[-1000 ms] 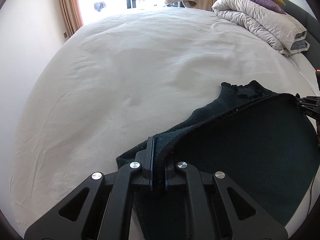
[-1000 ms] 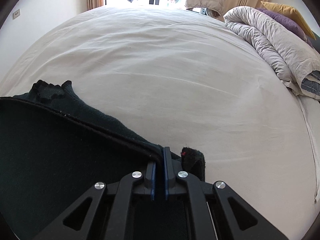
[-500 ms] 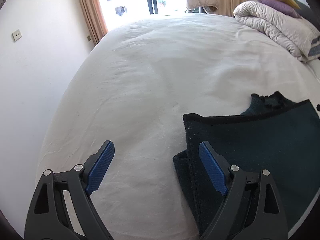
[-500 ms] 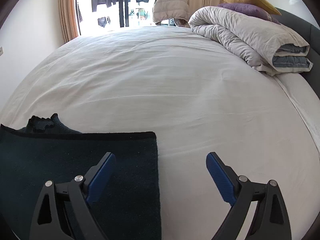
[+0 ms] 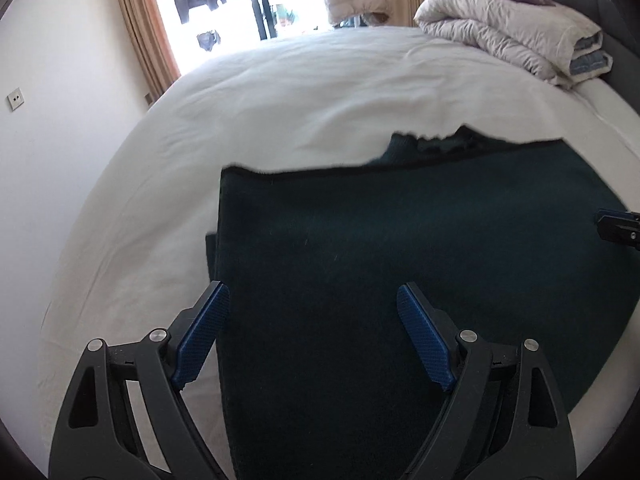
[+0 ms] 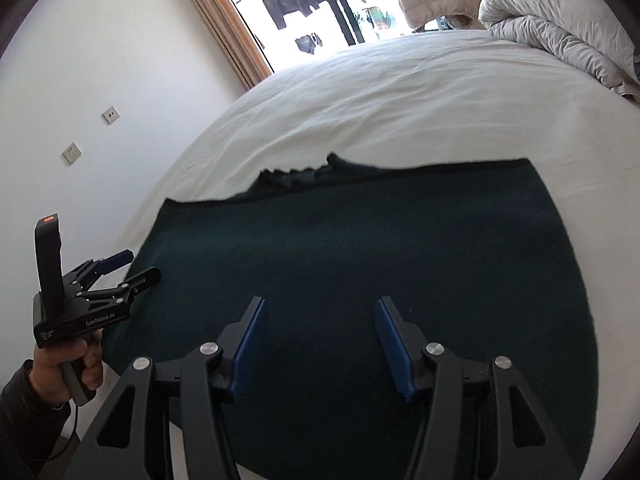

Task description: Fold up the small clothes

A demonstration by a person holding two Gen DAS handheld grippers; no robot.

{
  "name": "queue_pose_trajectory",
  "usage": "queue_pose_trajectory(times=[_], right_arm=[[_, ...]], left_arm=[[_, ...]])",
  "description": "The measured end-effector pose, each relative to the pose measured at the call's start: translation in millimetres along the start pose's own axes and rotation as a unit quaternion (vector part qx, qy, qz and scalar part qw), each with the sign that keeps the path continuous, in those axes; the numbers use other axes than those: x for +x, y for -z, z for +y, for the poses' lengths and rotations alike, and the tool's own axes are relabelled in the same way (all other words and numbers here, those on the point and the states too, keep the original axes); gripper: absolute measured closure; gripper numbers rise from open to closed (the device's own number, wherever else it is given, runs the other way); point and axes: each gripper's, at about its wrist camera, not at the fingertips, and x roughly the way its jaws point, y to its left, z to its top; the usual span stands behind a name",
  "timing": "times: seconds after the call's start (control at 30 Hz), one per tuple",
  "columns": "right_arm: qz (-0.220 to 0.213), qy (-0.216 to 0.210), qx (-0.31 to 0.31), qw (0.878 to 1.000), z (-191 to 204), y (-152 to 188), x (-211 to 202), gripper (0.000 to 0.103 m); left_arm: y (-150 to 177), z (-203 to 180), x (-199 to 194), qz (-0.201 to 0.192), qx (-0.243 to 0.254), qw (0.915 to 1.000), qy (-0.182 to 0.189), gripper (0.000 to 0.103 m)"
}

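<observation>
The dark sweater (image 5: 400, 264) lies folded flat on the bed (image 5: 320, 92), right under and ahead of both grippers. Left gripper (image 5: 312, 332) is spread wide, holding nothing. Right gripper (image 6: 318, 344) is open too, jaws just been narrowing, only flat knit below them. Duvet (image 5: 516, 36) sits far ahead to the right.

A wide bed (image 5: 320, 92) with a white sheet filled the room. At its far right lay a folded grey duvet (image 5: 516, 46) with purple and yellow pillows behind. Bright daylight came through the far window (image 6: 320, 4), framed by tan curtains (image 5: 144, 24). The left wall (image 6: 120, 60) was white, with sockets.
</observation>
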Motion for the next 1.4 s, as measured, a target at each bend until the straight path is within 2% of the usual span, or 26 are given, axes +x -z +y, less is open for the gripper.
queue_pose_trajectory(times=[0.07,0.13,0.17,0.23,0.3,0.37,0.4,0.5,0.57,0.63,0.7,0.73,0.77,0.83,0.9,0.97,1.0,1.07,1.1,1.13,1.2,1.33,1.4], right_arm=[[-0.021,-0.017,0.012,1.0,-16,4,-2,0.057],[-0.036,-0.019,0.045,0.998,-37,3,-7,0.072],[-0.043,-0.009,0.062,0.997,-46,4,-11,0.074],[-0.057,0.037,0.091,0.993,-66,6,-23,0.074],[-0.072,0.045,0.128,0.988,-80,10,-36,0.078],[-0.083,0.06,0.136,0.985,-73,14,-48,0.075],[-0.092,0.04,0.135,0.986,-64,15,-52,0.074],[-0.099,-0.049,0.117,0.987,-22,18,-51,0.073],[-0.086,-0.108,0.097,0.986,11,21,-38,0.067],[-0.058,-0.151,0.072,0.984,42,24,-17,0.057],[-0.024,-0.151,0.045,0.987,61,29,6,0.049],[-0.009,-0.134,0.045,0.99,61,32,16,0.049],[-0.004,-0.127,0.053,0.99,56,34,21,0.051],[-0.016,-0.138,0.086,0.987,36,38,19,0.063],[-0.037,-0.126,0.128,0.983,12,41,7,0.064],[-0.062,-0.096,0.164,0.98,-10,45,-9,0.064],[-0.072,-0.086,0.183,0.977,-19,48,-18,0.064],[-0.093,-0.055,0.218,0.97,-29,55,-35,0.055],[-0.101,-0.052,0.229,0.967,-30,58,-42,0.053],[-0.105,-0.066,0.234,0.964,-30,60,-48,0.053],[-0.108,-0.109,0.233,0.96,-19,58,-49,0.053],[-0.087,-0.18,0.203,0.959,25,46,-26,0.053],[-0.073,-0.198,0.19,0.959,44,36,-8,0.053]], left_arm=[[16,9,5,-0.005,-0.023,0.9996,0.012,0.014],[24,22,8,0.0,-0.062,0.9973,0.039,0.014],[26,27,8,-0.001,-0.076,0.9958,0.051,0.014],[31,30,5,-0.01,-0.082,0.995,0.056,0.014],[36,33,2,-0.02,-0.084,0.9949,0.052,0.014],[41,42,-3,-0.029,-0.099,0.994,0.037,0.015],[45,48,-6,-0.032,-0.111,0.993,0.027,0.015],[56,66,-11,-0.032,-0.148,0.9878,0.036,0.015],[62,68,-18,-0.035,-0.158,0.9861,0.037,0.015],[69,64,-24,-0.032,-0.154,0.9874,0.019,0.015],[80,67,-32,-0.032,-0.164,0.9857,0.022,0.015],[86,72,-37,-0.03,-0.176,0.9837,0.026,0.015],[93,75,-41,-0.029,-0.189,0.9811,0.031,0.015],[109,82,-57,-0.027,-0.213,0.9756,0.044,0.015],[127,90,-73,-0.03,-0.239,0.9683,0.067,0.015],[145,95,-90,-0.035,-0.27,0.957,0.101,0.015],[153,95,-95,-0.035,-0.288,0.9492,0.121,0.015],[168,93,-102,-0.036,-0.334,0.9274,0.165,0.015],[174,92,-105,-0.038,-0.355,0.9154,0.186,0.015],[176,90,-106,-0.039,-0.373,0.9037,0.207,0.015],[178,85,-108,-0.036,-0.396,0.8865,0.236,0.015],[171,77,-102,-0.026,-0.416,0.8649,0.28,0.015],[169,76,-97,-0.024,-0.43,0.857,0.283,0.015]])
